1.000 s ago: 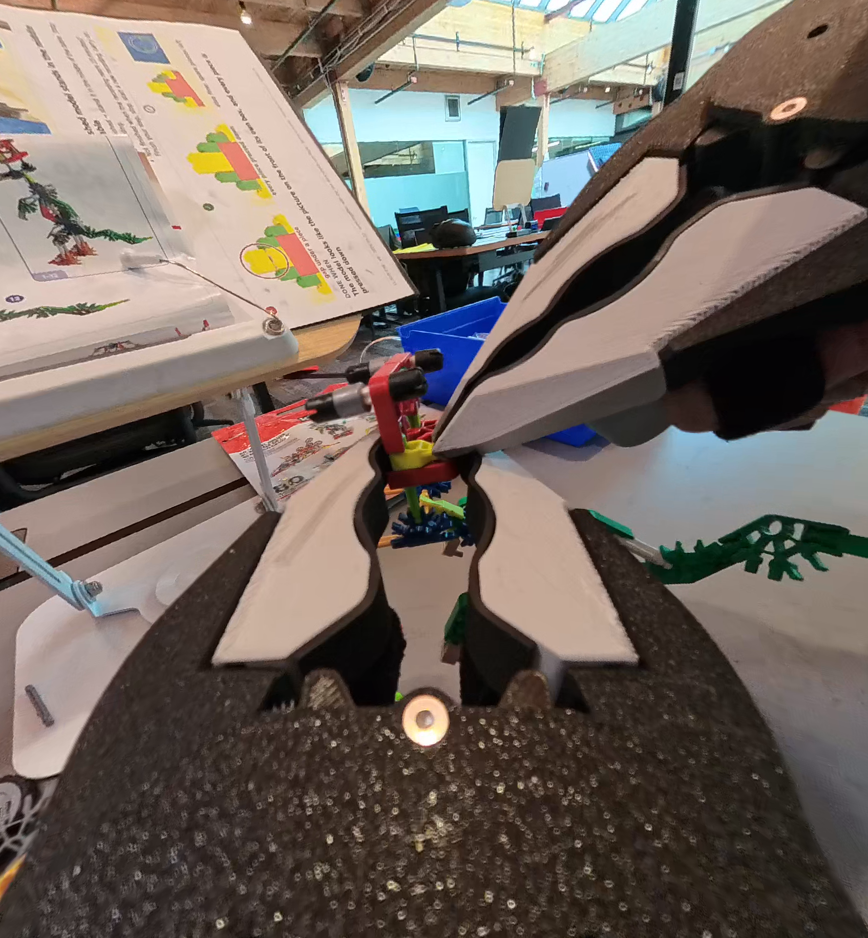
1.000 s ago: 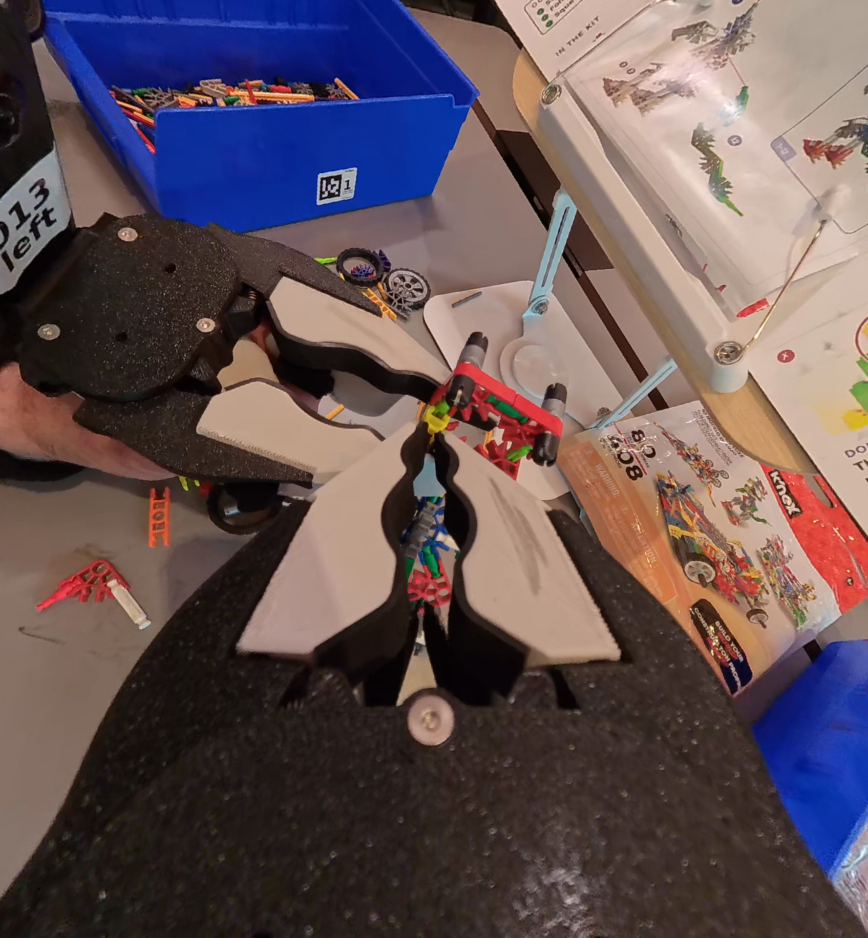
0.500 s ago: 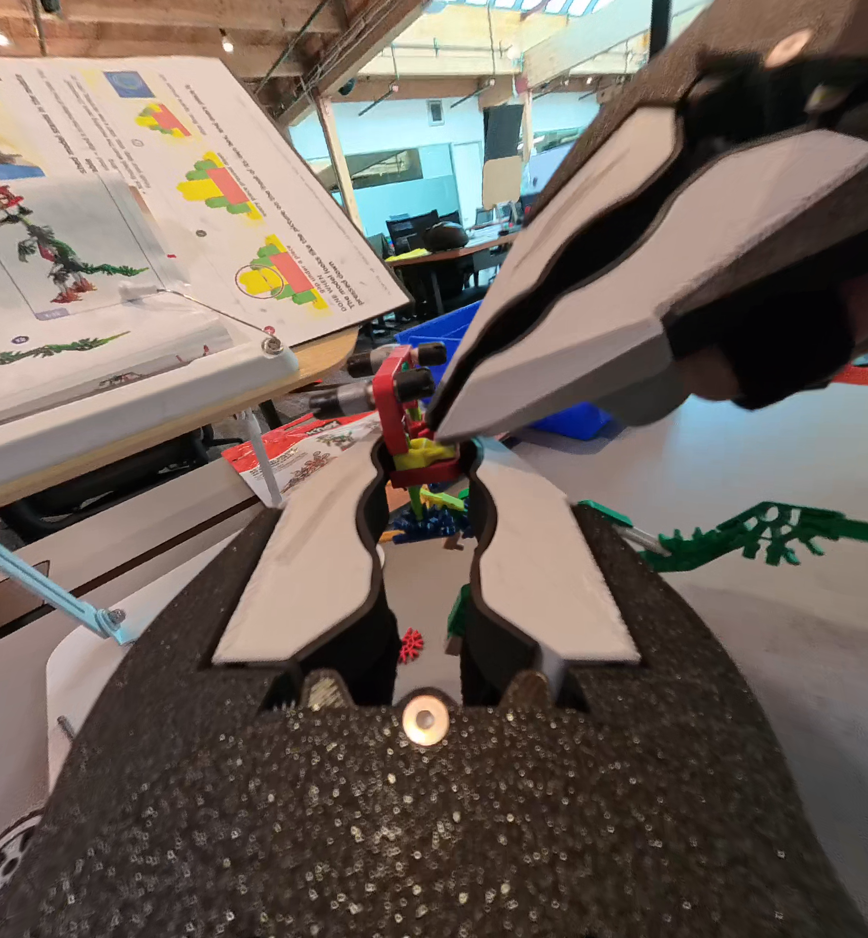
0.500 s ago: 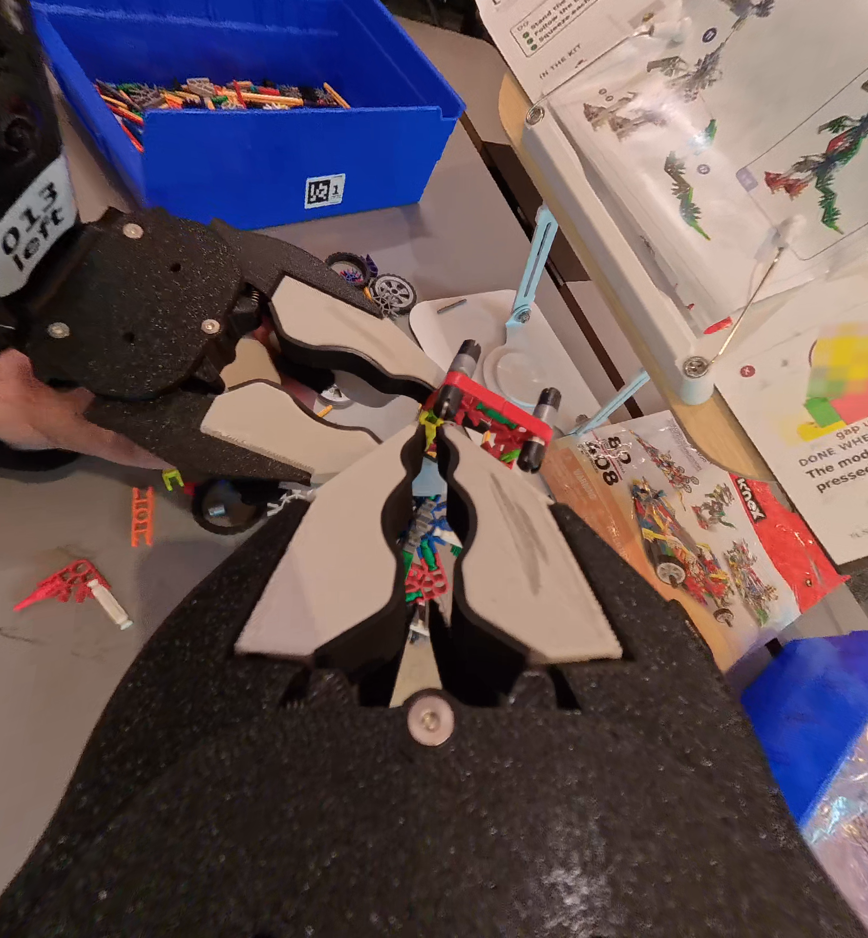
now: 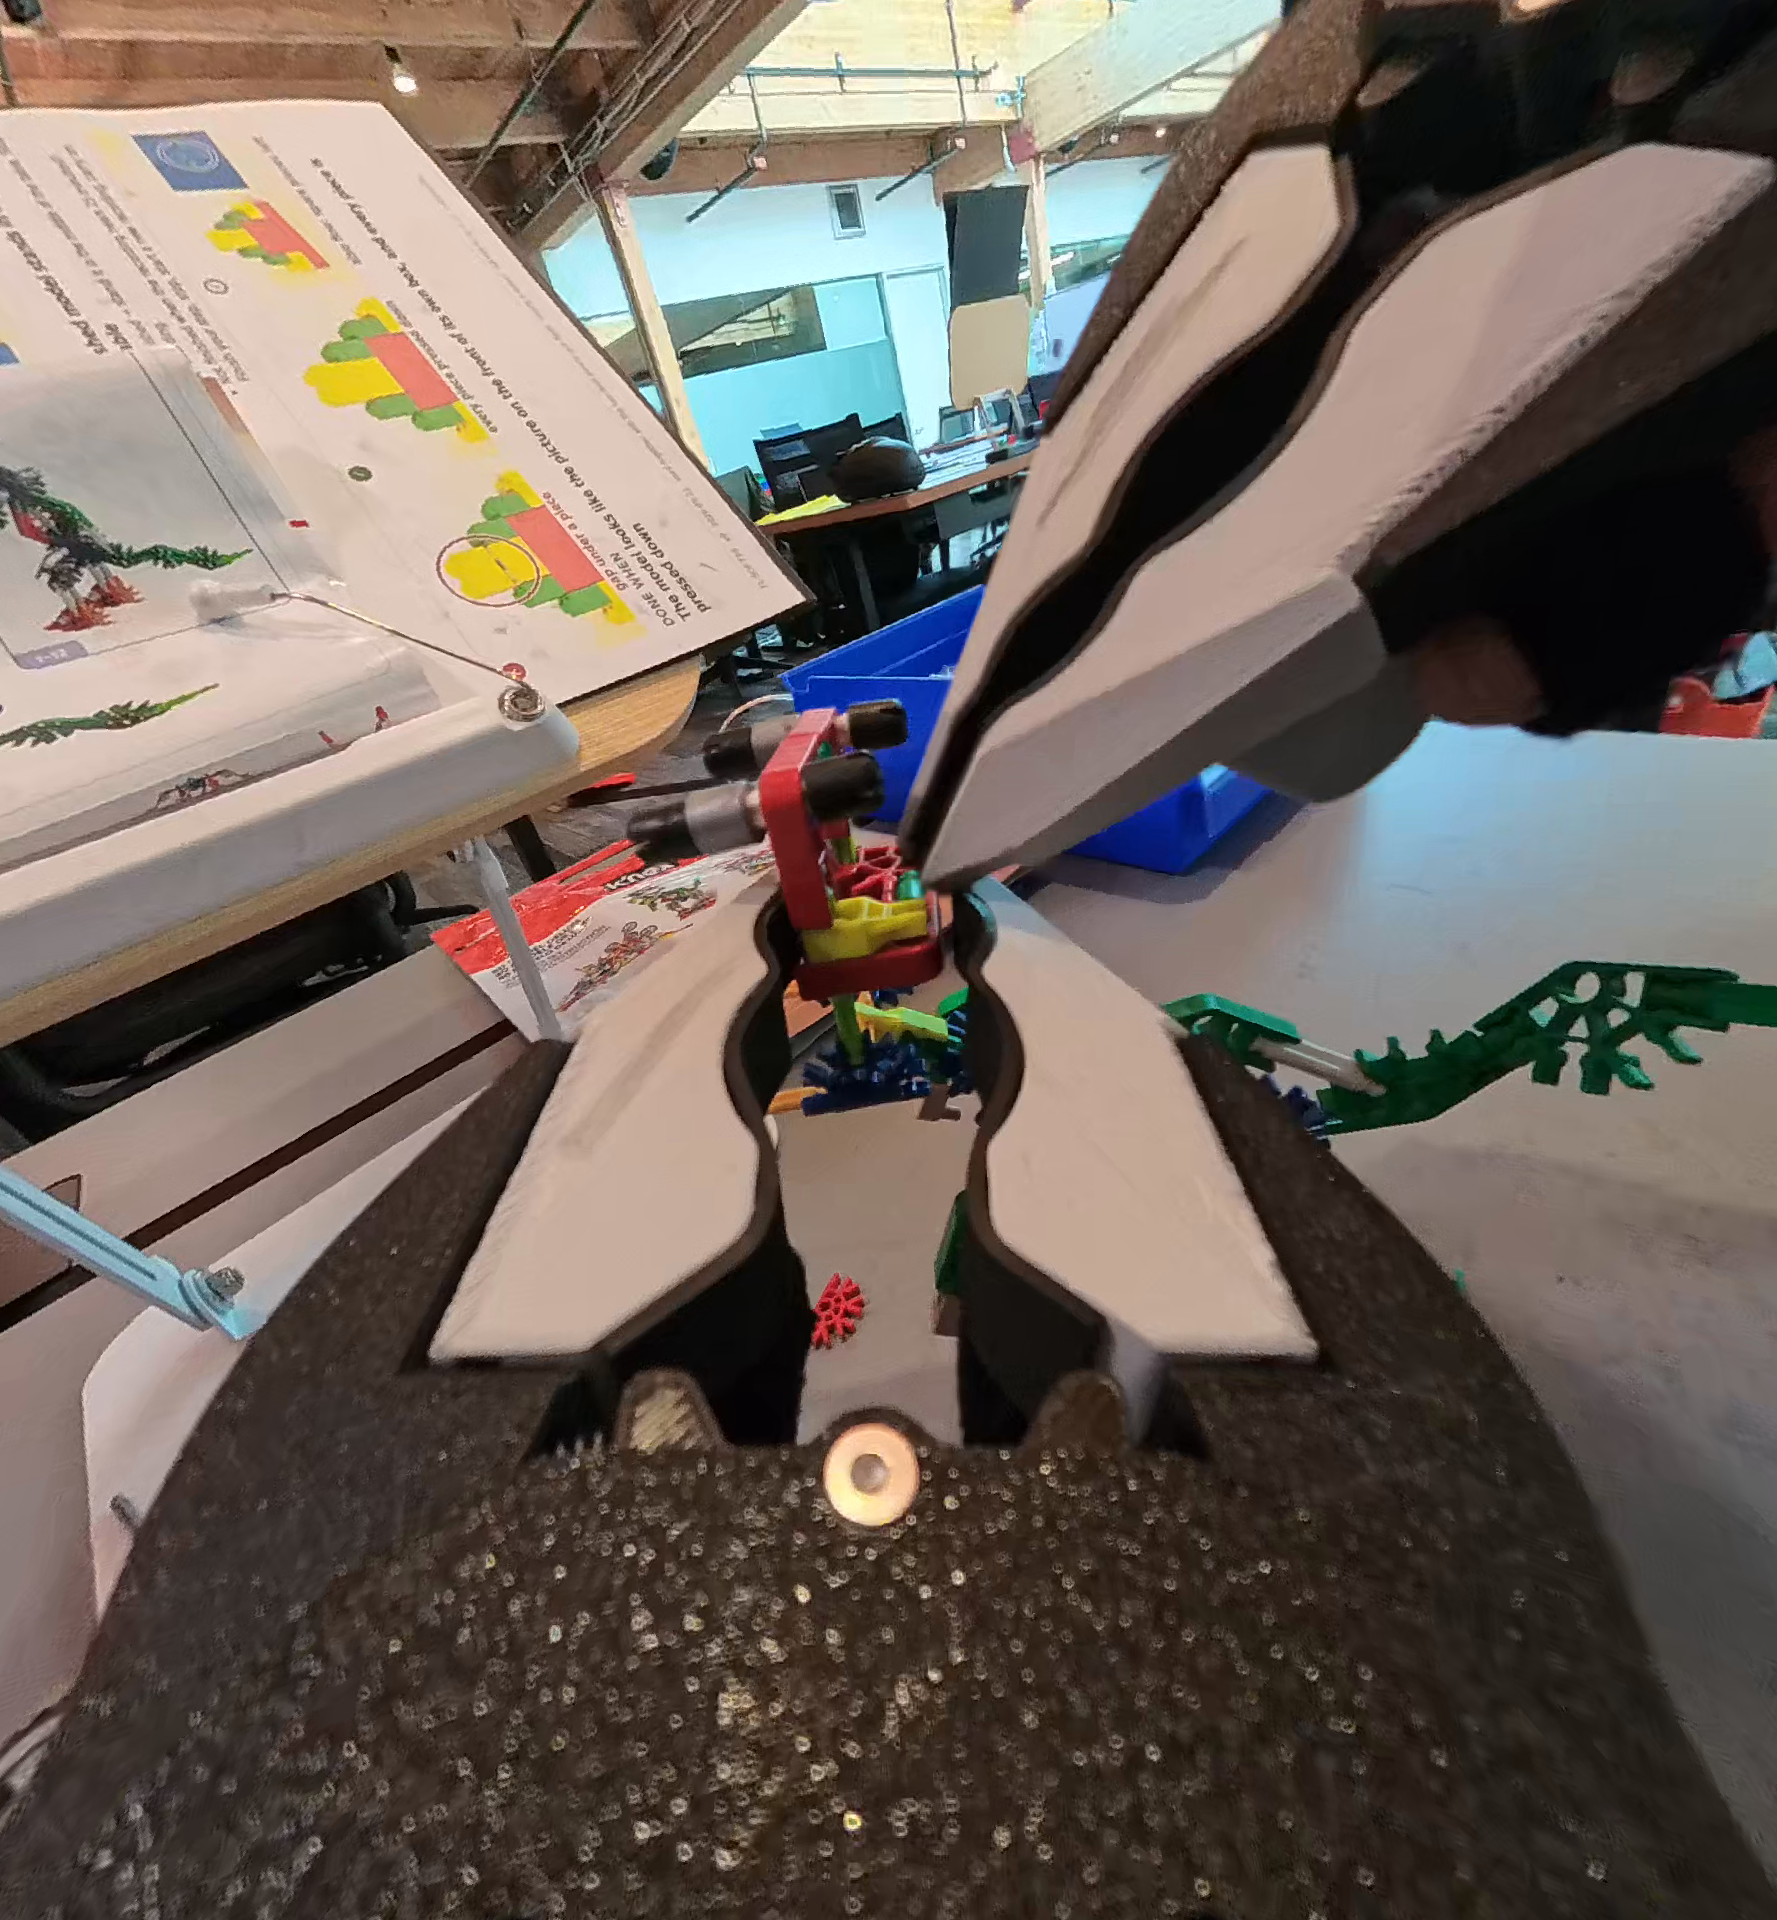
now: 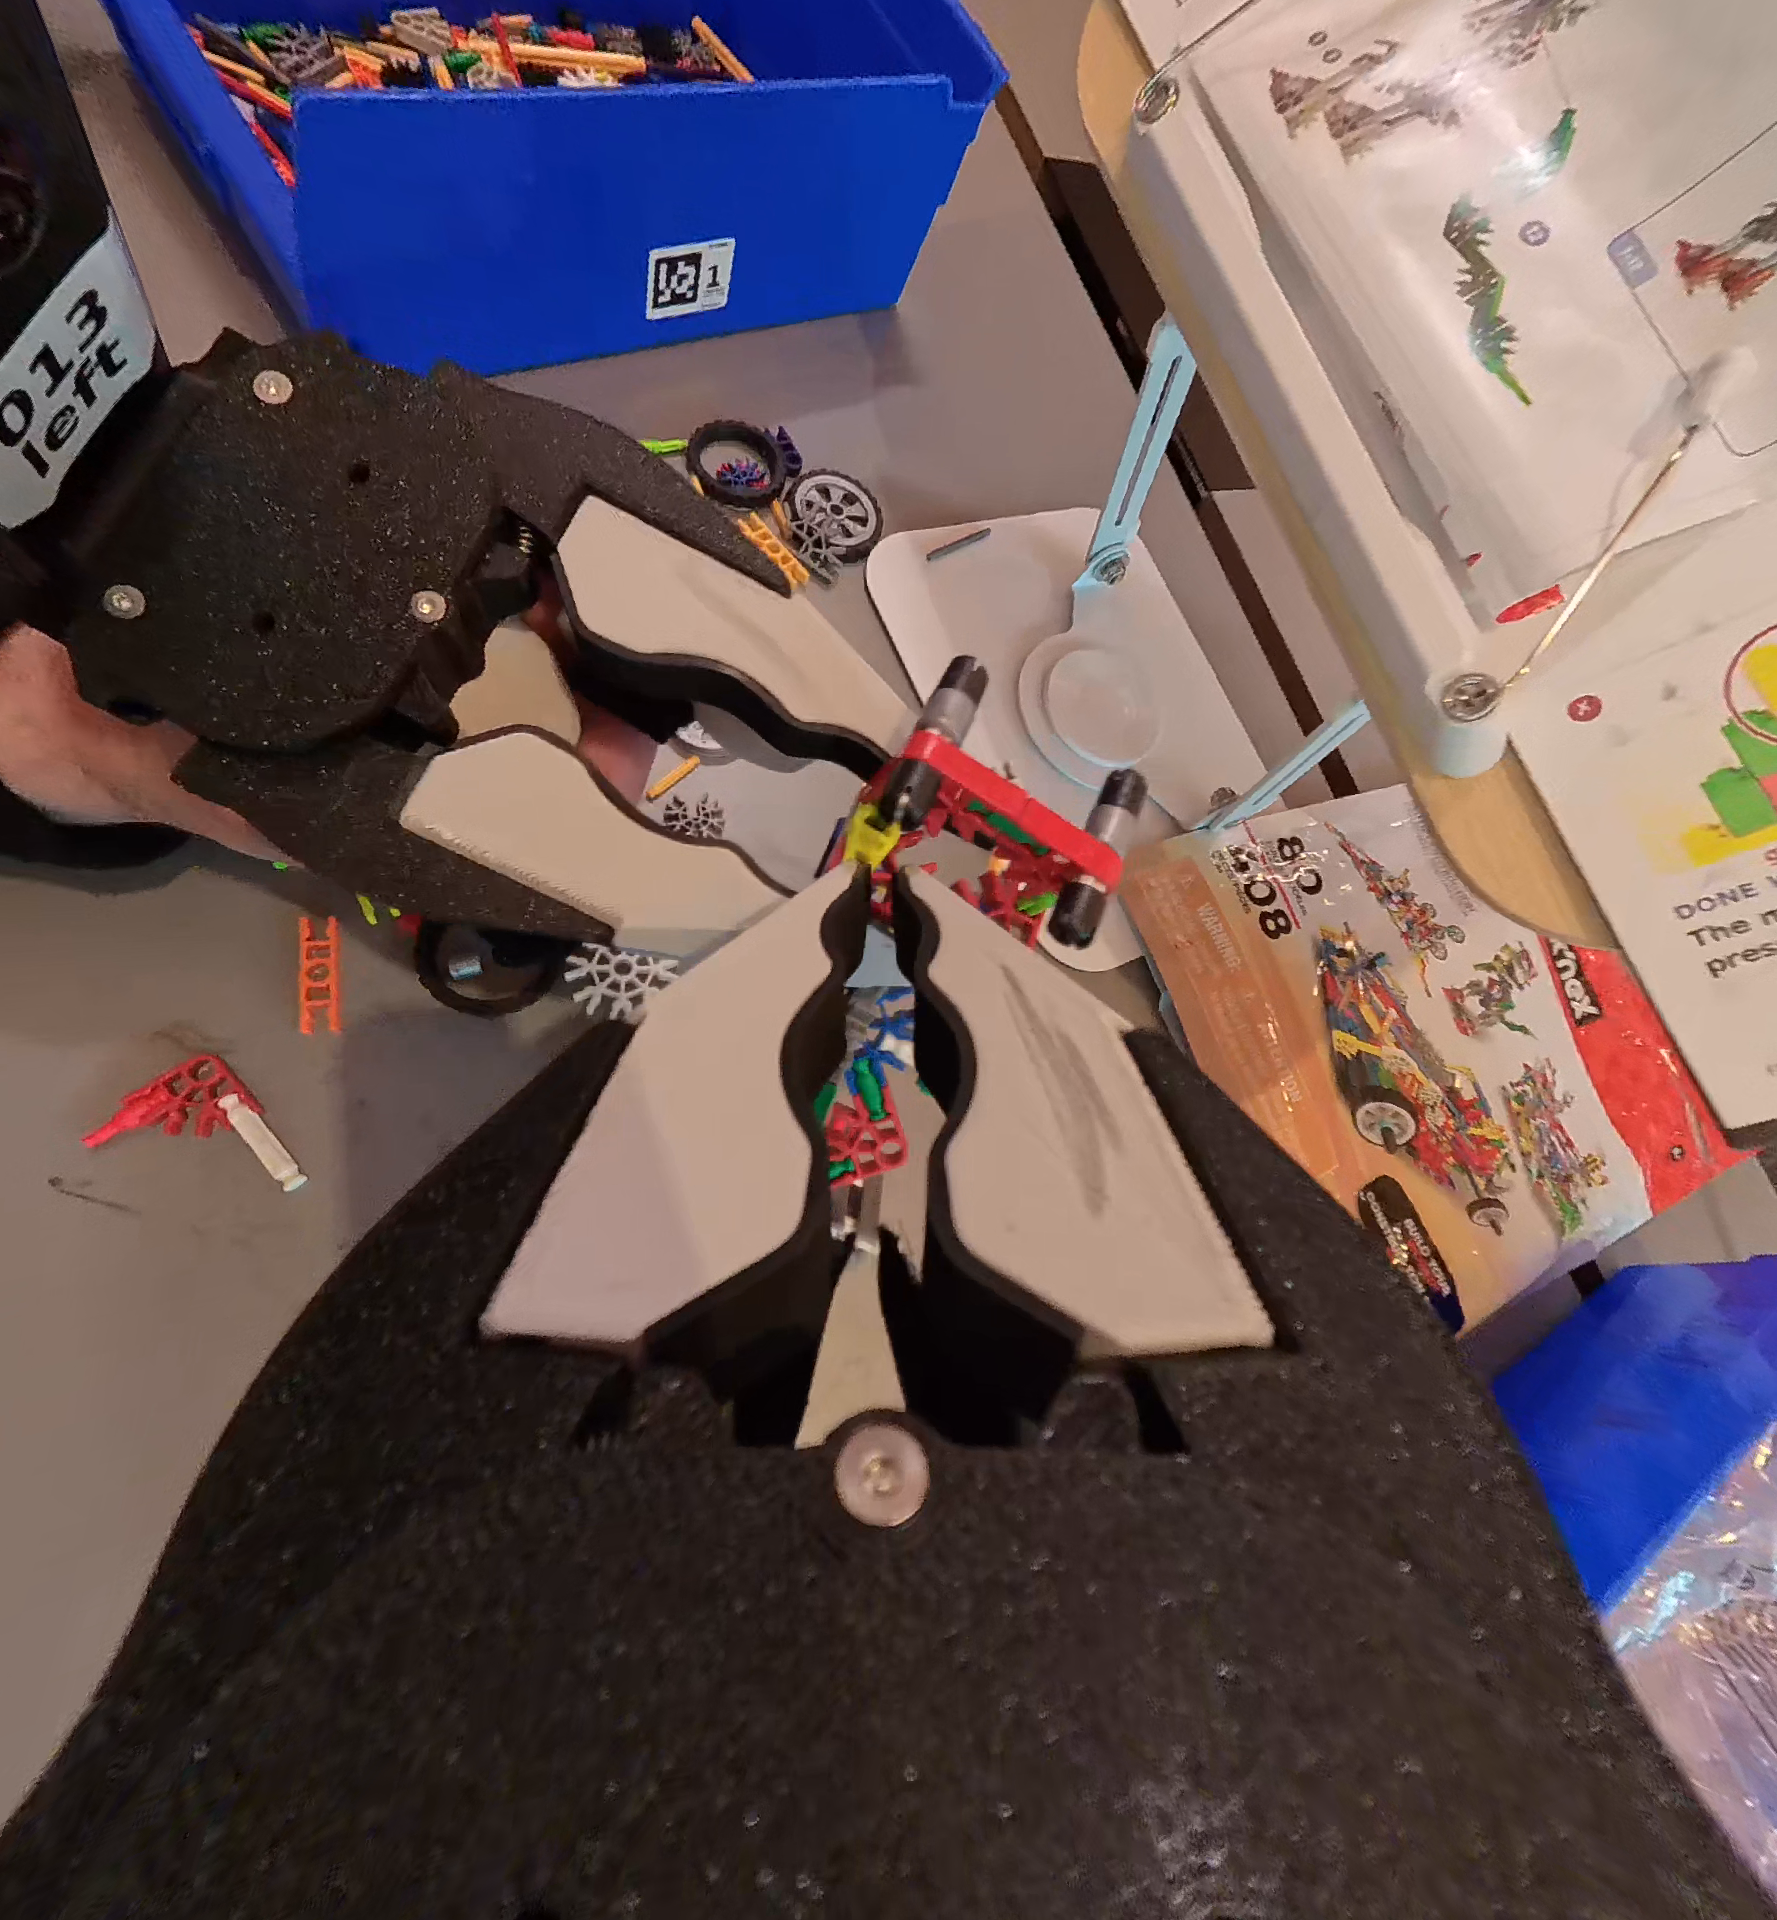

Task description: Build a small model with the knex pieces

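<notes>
The left gripper (image 5: 868,914) is clamped narrowly on a small toy model built of red, yellow, green and blue plastic rods and connectors (image 5: 842,883), its pads squeezing the red and yellow base. Two grey-and-black cylindrical pegs (image 5: 749,810) stick out of the model's red frame toward 10 o'clock. The right gripper (image 6: 879,883) is closed to a thin gap, its tips pinching the same model at a yellow connector (image 6: 868,836); in the left wrist view it comes down from 2 o'clock.

Under the model, on the grey tabletop (image 6: 84,1299), lie a white snowflake-shaped connector (image 6: 619,977) and a loose red snowflake connector (image 5: 837,1309). At 3 o'clock in the left view lies a green branch-like assembly (image 5: 1507,1049). In the right view, an orange ladder-shaped piece (image 6: 320,971) and a red fan-shaped piece with a white rod (image 6: 193,1112) lie at 9 o'clock, small black-tyred wheels (image 6: 790,494) at 11 o'clock, and a blue plastic bin full of parts (image 6: 593,197) at 12 o'clock. An instruction sheet on a tilted white stand (image 6: 1486,312) sits at 2 o'clock, a printed plastic bag (image 6: 1383,1018) at 3 o'clock.
</notes>
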